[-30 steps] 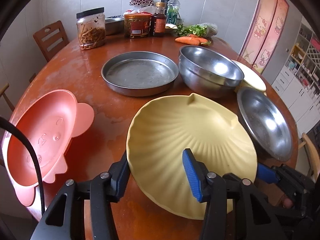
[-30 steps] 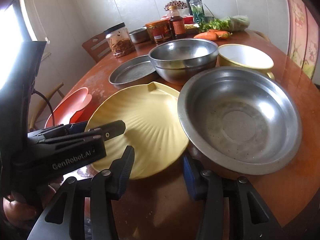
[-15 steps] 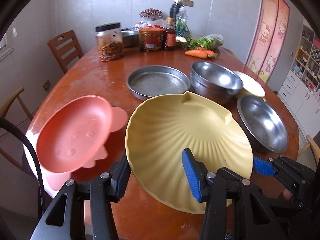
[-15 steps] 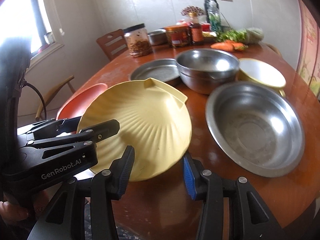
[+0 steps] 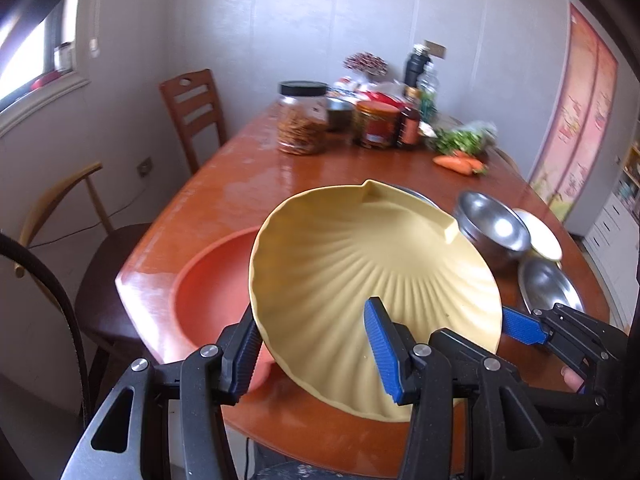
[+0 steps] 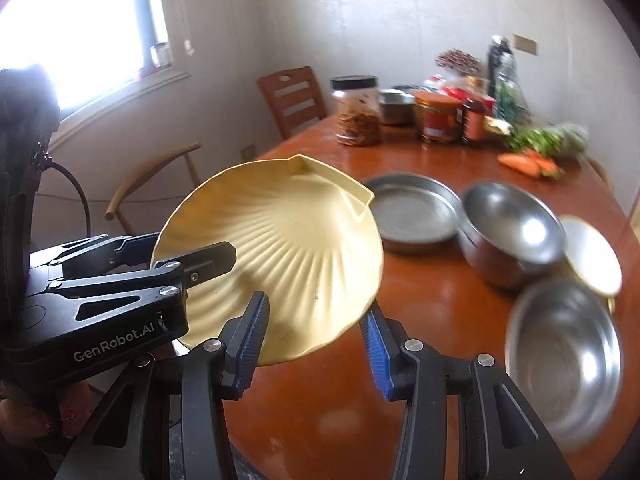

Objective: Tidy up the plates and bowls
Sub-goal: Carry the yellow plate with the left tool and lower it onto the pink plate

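Observation:
A yellow shell-shaped plate (image 5: 360, 264) (image 6: 288, 240) hangs tilted above the near left part of the wooden table (image 6: 420, 300). My left gripper (image 5: 312, 354) (image 6: 188, 246) is shut on its near rim, one finger on top and one beneath. My right gripper (image 6: 312, 340) is shut on the rim further right; in the left wrist view only one of its blue fingertips (image 5: 520, 326) shows past the plate's edge. A salmon-pink plate (image 5: 208, 292) lies on the table below and left of the yellow plate, partly hidden by it.
To the right on the table are a flat steel pan (image 6: 412, 212), a deep steel bowl (image 6: 512, 224), a white plate (image 6: 592, 256) and a wide steel bowl (image 6: 564, 360). Jars (image 6: 356, 112), bottles and carrots (image 6: 524, 162) crowd the far end. Chairs (image 5: 192, 108) stand to the left.
Both grippers have risen and drawn back leftward with the yellow plate, which now hangs partly over the pink plate. The steel bowls look farther off to the right.

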The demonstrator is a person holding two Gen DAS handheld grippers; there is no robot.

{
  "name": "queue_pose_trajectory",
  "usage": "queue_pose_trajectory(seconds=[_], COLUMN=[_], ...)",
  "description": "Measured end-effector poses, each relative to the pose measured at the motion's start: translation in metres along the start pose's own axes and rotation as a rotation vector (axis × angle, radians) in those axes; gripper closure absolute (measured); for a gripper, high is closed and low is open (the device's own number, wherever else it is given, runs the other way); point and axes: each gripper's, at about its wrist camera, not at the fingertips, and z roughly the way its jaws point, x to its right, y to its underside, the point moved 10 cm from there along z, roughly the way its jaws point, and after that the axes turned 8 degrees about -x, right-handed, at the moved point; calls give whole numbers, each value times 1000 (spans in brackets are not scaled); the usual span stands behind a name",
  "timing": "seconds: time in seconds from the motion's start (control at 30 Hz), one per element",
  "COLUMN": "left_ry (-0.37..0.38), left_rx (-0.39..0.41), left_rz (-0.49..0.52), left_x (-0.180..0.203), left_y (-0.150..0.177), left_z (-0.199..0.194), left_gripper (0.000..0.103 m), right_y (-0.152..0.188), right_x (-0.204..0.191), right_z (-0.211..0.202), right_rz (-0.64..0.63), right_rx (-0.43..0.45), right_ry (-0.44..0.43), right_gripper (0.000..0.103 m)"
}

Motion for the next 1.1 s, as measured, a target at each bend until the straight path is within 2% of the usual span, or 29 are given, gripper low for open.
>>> queue_pose_trajectory(seconds=[0.23, 0.47, 0.77, 1.1], left_ry=[-42, -51, -52, -46], left_rx=[9, -6, -66, -105], left_rz=[-69, -126, -172, -177], left_x=[-37, -65, -83, -88], left_y=[-9, -12, -5, 0], left_z=[0, 11, 35, 46], left_gripper=[53, 53, 53, 53], right_y=[-30, -46, -50, -51], right_x=[-30, -50, -56, -53], right_z=[23, 50, 89, 111], right_rz=[-82, -147, -178, -197], right_rx=[-25, -59, -127, -159], right_ry=[-34, -54, -55, -38], right_gripper=[55, 55, 55, 55])
